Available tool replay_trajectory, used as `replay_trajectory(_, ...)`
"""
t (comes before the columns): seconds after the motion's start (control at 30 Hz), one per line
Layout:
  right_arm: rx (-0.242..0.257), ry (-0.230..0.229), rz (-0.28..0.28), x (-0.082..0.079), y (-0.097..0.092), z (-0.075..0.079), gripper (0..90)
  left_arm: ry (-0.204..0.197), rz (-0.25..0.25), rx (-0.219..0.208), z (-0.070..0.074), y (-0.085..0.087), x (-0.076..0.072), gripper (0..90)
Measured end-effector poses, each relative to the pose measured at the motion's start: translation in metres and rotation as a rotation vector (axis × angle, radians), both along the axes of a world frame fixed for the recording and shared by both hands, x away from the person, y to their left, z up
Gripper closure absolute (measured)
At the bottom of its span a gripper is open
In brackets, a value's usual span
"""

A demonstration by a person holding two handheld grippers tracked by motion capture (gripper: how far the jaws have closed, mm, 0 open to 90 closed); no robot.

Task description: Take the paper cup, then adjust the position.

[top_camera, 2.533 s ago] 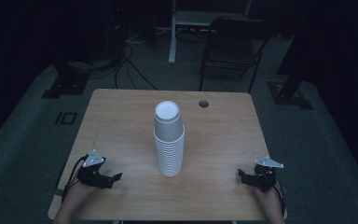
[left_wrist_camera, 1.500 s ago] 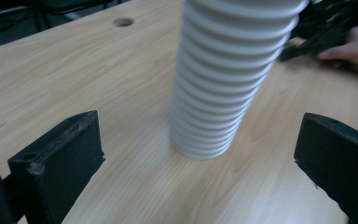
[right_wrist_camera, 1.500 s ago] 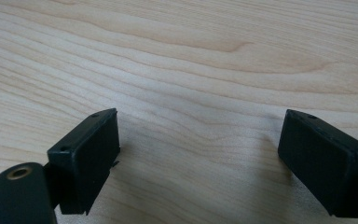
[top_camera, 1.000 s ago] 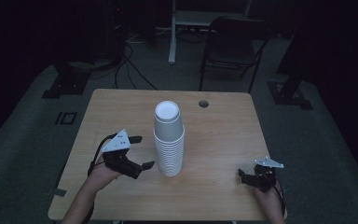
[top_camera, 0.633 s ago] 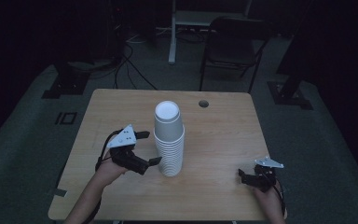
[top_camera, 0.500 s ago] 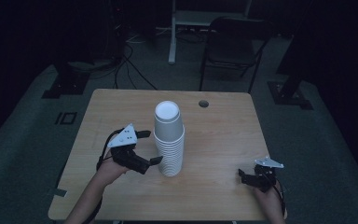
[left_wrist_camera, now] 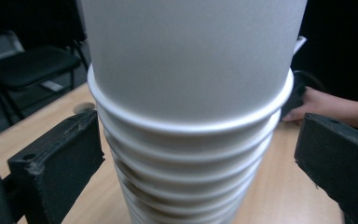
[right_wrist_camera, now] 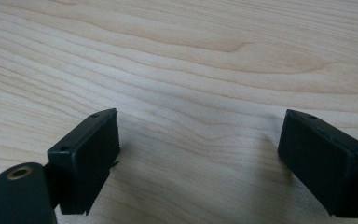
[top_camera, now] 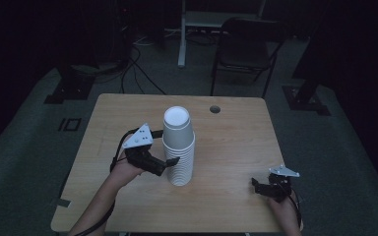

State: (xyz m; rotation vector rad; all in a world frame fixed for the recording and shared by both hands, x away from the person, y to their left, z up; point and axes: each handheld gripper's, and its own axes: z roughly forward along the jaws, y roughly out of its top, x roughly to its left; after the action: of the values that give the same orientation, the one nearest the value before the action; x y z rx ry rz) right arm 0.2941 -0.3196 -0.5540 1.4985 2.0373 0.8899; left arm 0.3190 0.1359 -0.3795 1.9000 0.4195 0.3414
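A tall stack of white paper cups (top_camera: 178, 147) stands upside down at the middle of the wooden table (top_camera: 236, 142). My left gripper (top_camera: 170, 164) is at the stack's left side, open, about halfway up it. In the left gripper view the stack (left_wrist_camera: 186, 116) sits between the two black jaws, with a gap on each side. My right gripper (top_camera: 261, 186) rests low near the table's front right corner, open. Between its jaws in the right gripper view (right_wrist_camera: 200, 154) there is bare wood.
A round cable hole (top_camera: 215, 109) lies in the table behind the stack. A dark chair (top_camera: 246, 44) and a desk leg stand beyond the far edge. The person's other hand (left_wrist_camera: 326, 107) appears past the stack in the left gripper view.
My left gripper has travelled from the table's front left up to the stack, and its jaws now straddle the cups. The right gripper has stayed put.
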Motion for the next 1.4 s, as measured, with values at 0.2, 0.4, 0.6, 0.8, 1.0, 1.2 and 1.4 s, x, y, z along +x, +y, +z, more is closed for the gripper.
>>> replay_trajectory(0.2, 0.000, 0.000, 0.002, 0.000, 0.000, 0.000, 12.0, 0.011, -0.005, -0.035, 0.001, -0.005, 0.008, 1.2)
replay_trajectory(0.4, 0.000, 0.000, 0.003, 0.000, 0.000, 0.000, 12.0, 0.007, -0.017, -0.055, -0.001, -0.014, 0.016, 1.3)
replay_trajectory(0.6, 0.000, -0.001, 0.003, 0.000, 0.000, 0.000, 12.1, 0.011, -0.030, -0.058, -0.004, -0.020, 0.020, 1.8)
replay_trajectory(0.8, 0.000, 0.000, 0.003, 0.000, 0.000, 0.000, 12.1, -0.004, -0.036, -0.065, -0.006, -0.020, 0.020, 4.1)
replay_trajectory(1.0, 0.000, -0.001, 0.003, 0.000, 0.000, 0.000, 12.1, -0.010, -0.034, -0.079, -0.008, -0.019, 0.019, 4.6)
replay_trajectory(1.2, 0.000, -0.001, 0.004, 0.000, 0.000, 0.000, 12.3, -0.011, -0.027, -0.076, -0.008, -0.019, 0.018, 4.8)
replay_trajectory(1.4, -0.010, 0.031, 0.054, 0.002, -0.001, 0.003, 10.6, -0.009, -0.026, -0.081, -0.008, -0.019, 0.018, 4.9)
